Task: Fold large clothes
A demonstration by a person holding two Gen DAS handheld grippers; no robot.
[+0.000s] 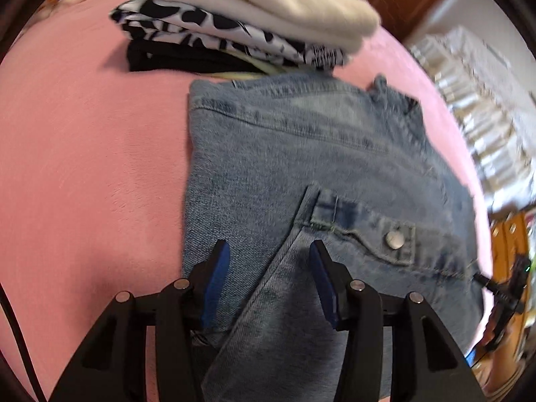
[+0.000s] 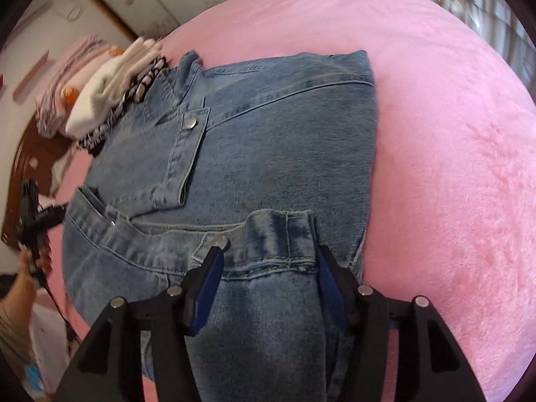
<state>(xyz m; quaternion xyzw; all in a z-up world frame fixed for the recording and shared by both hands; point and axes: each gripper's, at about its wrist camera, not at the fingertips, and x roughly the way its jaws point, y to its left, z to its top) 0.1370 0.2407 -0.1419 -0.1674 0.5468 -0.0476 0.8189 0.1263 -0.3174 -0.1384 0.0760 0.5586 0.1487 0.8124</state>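
Observation:
A blue denim jacket (image 1: pixel 301 154) lies partly folded on a pink bed (image 1: pixel 83 167). It also shows in the right wrist view (image 2: pixel 268 154). My left gripper (image 1: pixel 269 251) is open, its blue pads either side of a denim sleeve edge near a snap-button cuff (image 1: pixel 395 239). My right gripper (image 2: pixel 268 261) is open over the near hem band (image 2: pixel 278 231), with a fold of denim between its fingers. Neither is clamped on the cloth. The other gripper (image 2: pixel 33 214) shows at the left edge of the right wrist view.
A stack of folded clothes (image 1: pixel 241 16), white on top of black-and-white and black pieces, sits just beyond the jacket; it also shows in the right wrist view (image 2: pixel 114 90). The pink blanket (image 2: pixel 452 167) spreads right. Wooden furniture (image 1: pixel 509 244) stands beside the bed.

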